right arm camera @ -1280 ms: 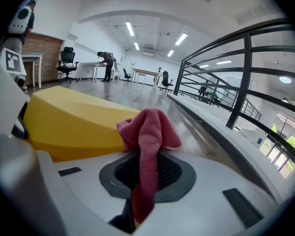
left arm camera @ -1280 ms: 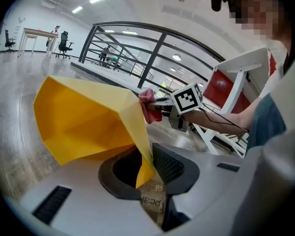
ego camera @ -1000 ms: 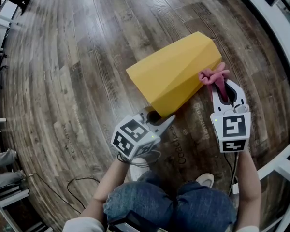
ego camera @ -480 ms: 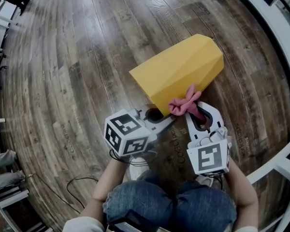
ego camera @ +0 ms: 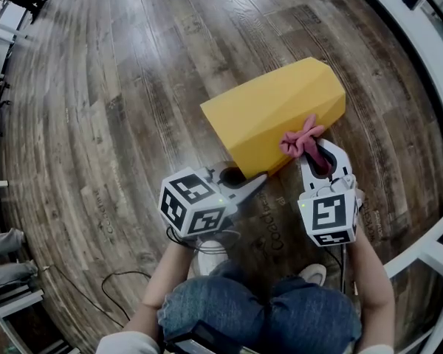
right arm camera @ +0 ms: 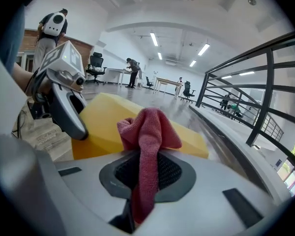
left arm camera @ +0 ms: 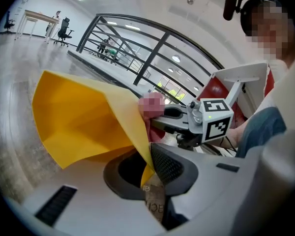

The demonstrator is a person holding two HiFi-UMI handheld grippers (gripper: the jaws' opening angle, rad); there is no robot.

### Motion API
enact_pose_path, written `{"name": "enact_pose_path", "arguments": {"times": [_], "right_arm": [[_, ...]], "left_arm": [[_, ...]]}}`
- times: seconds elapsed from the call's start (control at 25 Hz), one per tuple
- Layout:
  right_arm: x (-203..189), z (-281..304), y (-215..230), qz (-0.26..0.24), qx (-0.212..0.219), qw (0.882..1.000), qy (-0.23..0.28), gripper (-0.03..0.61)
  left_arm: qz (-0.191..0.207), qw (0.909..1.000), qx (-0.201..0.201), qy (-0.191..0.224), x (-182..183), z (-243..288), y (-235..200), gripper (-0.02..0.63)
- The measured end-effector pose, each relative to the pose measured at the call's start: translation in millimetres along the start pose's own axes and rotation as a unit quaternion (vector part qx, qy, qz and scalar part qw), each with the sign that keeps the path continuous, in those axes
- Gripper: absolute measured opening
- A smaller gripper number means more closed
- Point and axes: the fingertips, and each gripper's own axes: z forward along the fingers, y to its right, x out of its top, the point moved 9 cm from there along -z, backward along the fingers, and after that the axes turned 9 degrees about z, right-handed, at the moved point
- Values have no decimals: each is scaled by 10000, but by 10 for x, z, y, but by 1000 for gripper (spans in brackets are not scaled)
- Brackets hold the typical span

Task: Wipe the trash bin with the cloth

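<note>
1. Dark plank floor (ego camera: 118, 87) is stretching across an open office, with a railing (right arm camera: 265, 97) running along its right edge.
2. Yellow faceted bin (ego camera: 273, 113) is lying on its side near that edge.
3. Left gripper (ego camera: 242, 179) is pinching the bin's rim, its jaws just closing tighter.
4. Right gripper (ego camera: 319, 153) is clamping the pink cloth (ego camera: 301, 140) at the bin's side.

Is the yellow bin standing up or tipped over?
Tipped over: the trash bin lies on its side on the floor, left tongs gripping its rim.
</note>
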Motion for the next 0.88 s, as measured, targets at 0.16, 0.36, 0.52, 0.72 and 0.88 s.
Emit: {"name": "enact_pose_path", "arguments": {"times": [0.16,0.36,0.52,0.72,0.88], "right_arm": [[-43,91,277,53,-365,9992,-137,51],[-137,200,610,106,-823,9959,-349,51],[-213,290,828,118,-1121,9924,-503,51],[-299,351,1003,368,-1341,9883,-623,51],[-286,354,994,378,-1369,9881,-593,51]], "left_arm": [[-10,10000,8,-16,8,-12,-13,32],[-8,10000,-6,-47,4,-17,-12,32],[-21,10000,-29,-68,-5,-14,-18,32],[33,10000,-41,-23,-1,-14,-23,32],[570,9979,309,75,11,-14,27,34]]}}
